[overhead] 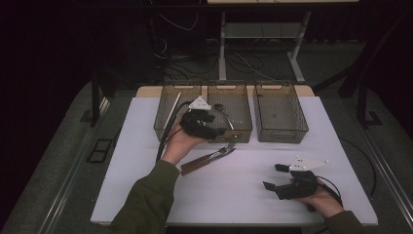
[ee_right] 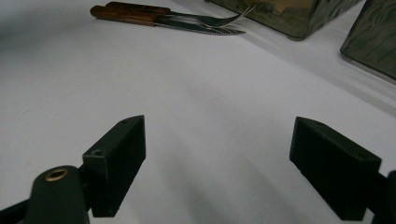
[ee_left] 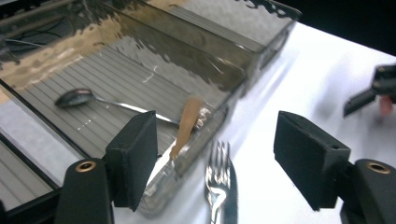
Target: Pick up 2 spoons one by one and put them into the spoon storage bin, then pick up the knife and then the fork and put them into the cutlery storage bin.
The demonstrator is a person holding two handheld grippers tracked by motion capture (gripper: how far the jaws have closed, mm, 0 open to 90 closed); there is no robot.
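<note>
Spoon point(ee_left: 77, 97) lies flat in middle bin point(overhead: 243, 129), wooden handle toward near wall: judged sorted. Fork point(overhead: 220, 151) and knife point(overhead: 207, 160) side by side on table point(overhead: 146, 161) just before bins: left to sort. Left gripper point(ee_left: 215, 154) above fork tines, fingers wide, empty. Right gripper point(overhead: 273, 176) near table's front, fingers wide, empty.

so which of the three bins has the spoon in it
The middle bin: a spoon lies on its floor. The left bin holds only a pale stick-like piece, and the right bin looks empty.
</note>
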